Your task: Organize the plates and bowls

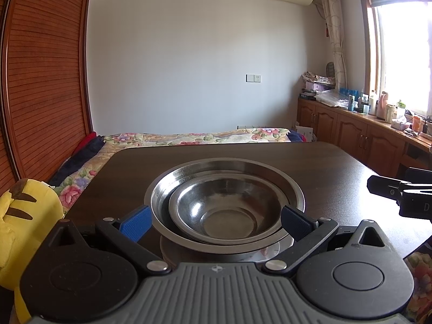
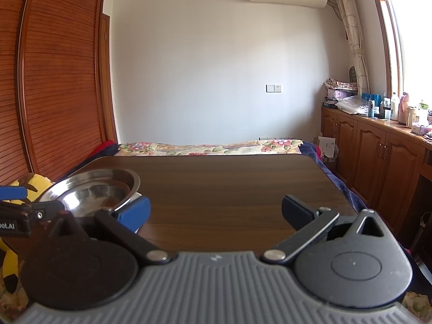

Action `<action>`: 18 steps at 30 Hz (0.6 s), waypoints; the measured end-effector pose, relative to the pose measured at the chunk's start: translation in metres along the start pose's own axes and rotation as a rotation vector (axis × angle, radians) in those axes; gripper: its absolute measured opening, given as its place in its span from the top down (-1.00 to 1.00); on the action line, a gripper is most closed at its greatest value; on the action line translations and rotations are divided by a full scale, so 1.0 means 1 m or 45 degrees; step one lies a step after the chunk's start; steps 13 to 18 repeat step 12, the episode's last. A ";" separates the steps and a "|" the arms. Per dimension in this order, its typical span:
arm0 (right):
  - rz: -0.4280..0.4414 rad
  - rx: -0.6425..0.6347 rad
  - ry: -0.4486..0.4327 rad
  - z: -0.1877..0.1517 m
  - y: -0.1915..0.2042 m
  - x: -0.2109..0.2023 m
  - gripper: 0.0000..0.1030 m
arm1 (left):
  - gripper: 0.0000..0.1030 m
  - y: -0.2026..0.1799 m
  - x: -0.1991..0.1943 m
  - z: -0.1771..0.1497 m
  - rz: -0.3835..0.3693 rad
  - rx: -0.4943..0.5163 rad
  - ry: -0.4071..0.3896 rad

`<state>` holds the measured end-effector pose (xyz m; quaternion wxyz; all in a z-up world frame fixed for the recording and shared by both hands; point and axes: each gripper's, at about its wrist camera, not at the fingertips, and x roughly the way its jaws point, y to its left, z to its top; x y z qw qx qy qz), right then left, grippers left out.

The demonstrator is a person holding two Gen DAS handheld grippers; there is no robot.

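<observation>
A small steel bowl (image 1: pixel 224 210) is nested inside a larger steel bowl (image 1: pixel 270 172), and both rest on a pale plate (image 1: pixel 272 251) on the dark wooden table (image 1: pixel 337 167). My left gripper (image 1: pixel 216 224) is open, its blue pads on either side of the stack's near edge without touching it. In the right wrist view the stacked bowls (image 2: pixel 105 186) sit at the left, beyond the left pad. My right gripper (image 2: pixel 216 213) is open over bare table (image 2: pixel 229 186) with nothing between its fingers. The right gripper's tip (image 1: pixel 391 191) shows at the right edge of the left wrist view.
A bed with a floral cover (image 1: pixel 194 137) lies beyond the table's far edge. A yellow plush toy (image 1: pixel 24 216) sits off the table's left side. Wooden cabinets (image 2: pixel 378 156) with bottles on top line the right wall under the window. A slatted wardrobe (image 2: pixel 59 81) stands on the left.
</observation>
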<state>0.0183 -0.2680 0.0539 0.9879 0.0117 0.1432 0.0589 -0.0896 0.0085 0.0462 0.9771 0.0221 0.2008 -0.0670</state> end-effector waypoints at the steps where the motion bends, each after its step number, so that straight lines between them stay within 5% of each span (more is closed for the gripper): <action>1: -0.001 0.001 0.000 0.000 -0.001 0.000 -1.00 | -1.00 0.000 0.000 0.000 -0.001 0.000 0.000; 18: 0.000 0.005 0.000 0.000 -0.003 0.000 -1.00 | -1.00 0.000 0.000 0.000 0.000 0.000 0.000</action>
